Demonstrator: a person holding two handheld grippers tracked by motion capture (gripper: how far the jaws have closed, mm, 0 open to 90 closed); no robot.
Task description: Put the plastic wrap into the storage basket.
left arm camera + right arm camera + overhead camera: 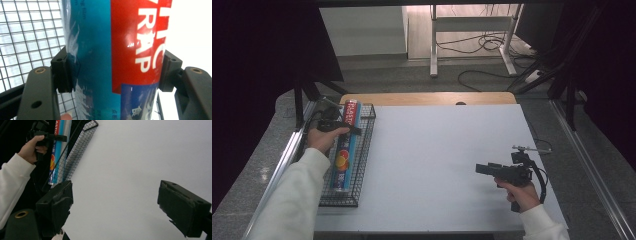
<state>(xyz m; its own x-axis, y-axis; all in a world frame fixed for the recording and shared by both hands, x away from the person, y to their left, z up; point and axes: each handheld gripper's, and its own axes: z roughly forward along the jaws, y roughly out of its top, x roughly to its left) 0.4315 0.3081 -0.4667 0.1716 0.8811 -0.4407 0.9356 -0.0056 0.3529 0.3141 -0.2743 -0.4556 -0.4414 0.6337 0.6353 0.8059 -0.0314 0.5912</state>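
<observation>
The surface (pixel 447 150) is white, with a wooden edge (pixel 429 98) at its far side. Behind it, on the grey floor (pixel 402 77), stands a white frame (pixel 472 30) (black cables (pixel 484 45) lie beside it).

A lab or test room set up for recording, not a home. A white work table (pixel 447 165) stands on a grey speckled floor (pixel 242 200), boxed in on both sides by black curtains (pixel 257 60) hung from dark stands. Metal rails (pixel 597 175) run along the floor beside the table. Behind it stands the white metal frame of another desk (pixel 472 30), with loose black cables (pixel 482 45) trailing across the floor and a pale wall (pixel 362 30) beyond.
</observation>
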